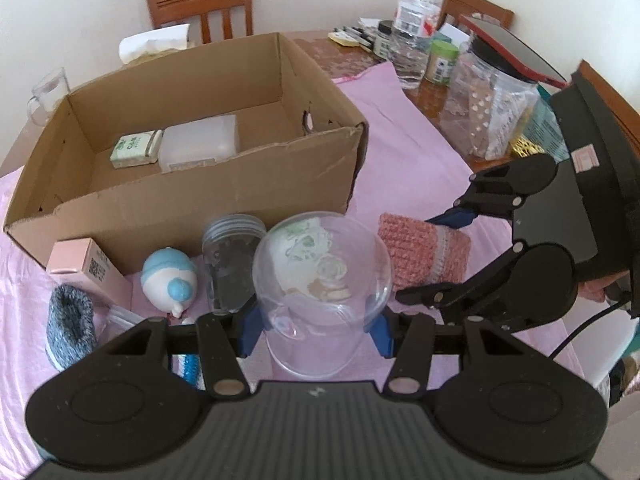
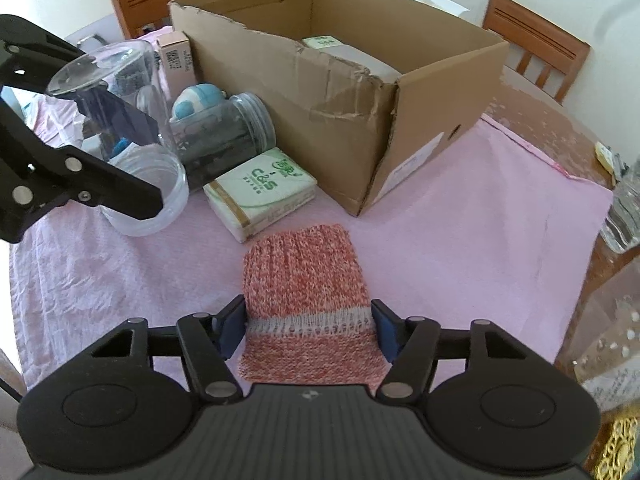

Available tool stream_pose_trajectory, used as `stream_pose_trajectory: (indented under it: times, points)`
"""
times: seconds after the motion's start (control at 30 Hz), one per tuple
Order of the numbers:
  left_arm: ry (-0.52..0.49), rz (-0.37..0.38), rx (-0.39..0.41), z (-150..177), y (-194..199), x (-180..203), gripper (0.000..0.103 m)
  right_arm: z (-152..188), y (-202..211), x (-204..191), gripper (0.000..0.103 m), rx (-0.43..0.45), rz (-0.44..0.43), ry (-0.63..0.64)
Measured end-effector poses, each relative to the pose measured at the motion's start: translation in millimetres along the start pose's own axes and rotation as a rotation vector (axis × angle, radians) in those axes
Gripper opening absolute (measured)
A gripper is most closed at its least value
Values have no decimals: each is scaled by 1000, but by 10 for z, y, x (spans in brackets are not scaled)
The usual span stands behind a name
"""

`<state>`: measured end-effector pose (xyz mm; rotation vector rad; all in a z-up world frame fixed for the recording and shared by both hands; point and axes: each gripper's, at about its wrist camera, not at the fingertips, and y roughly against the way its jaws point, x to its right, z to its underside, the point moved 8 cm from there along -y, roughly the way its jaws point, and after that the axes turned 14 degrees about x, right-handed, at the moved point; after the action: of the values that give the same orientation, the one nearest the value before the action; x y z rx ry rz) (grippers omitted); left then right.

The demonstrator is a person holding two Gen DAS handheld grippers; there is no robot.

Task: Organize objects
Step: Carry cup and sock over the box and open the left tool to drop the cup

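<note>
My left gripper (image 1: pixel 316 330) is shut on a clear glass cup (image 1: pixel 320 280), which hangs just above the pink cloth in front of the cardboard box (image 1: pixel 180 200). In the right wrist view the cup (image 2: pixel 112 68) is tilted between the left gripper's fingers. A red knitted sock (image 2: pixel 304 292) lies flat on the cloth. My right gripper (image 2: pixel 308 328) is shut on it, one blue pad against each side near its grey band. From the left wrist view the sock (image 1: pixel 420 252) sits between the right gripper's fingers (image 1: pixel 456 216). A tissue pack and a translucent plastic case lie in the box.
Beside the box are a dark jar (image 2: pixel 224 136), a blue-and-white toy (image 1: pixel 170 280), a pink carton (image 1: pixel 80 268), a grey sock (image 1: pixel 70 328), a tissue pack (image 2: pixel 260 192) and a clear tub (image 2: pixel 152 200). Bottles and jars (image 1: pixel 412 32) crowd the table's far right. Chairs ring the table.
</note>
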<state>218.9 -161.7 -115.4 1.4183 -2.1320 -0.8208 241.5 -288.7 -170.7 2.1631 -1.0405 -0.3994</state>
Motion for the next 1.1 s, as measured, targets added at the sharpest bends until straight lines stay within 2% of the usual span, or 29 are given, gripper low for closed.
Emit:
stream_pose_trajectory:
  times: [0.17, 0.47, 0.8, 1.1]
  points:
    - [-16, 33, -16, -81, 81, -30, 53, -48, 138, 14, 68, -11, 50, -26]
    - [-50, 68, -9, -287, 302, -140, 53, -340, 526, -40, 68, 18, 81, -71]
    - [-98, 50, 74, -754, 416, -425, 53, -920, 788, -119, 68, 107, 113, -14]
    - [-50, 23, 189, -1336, 298, -768, 53, -1415, 799, 20, 68, 175, 149, -17]
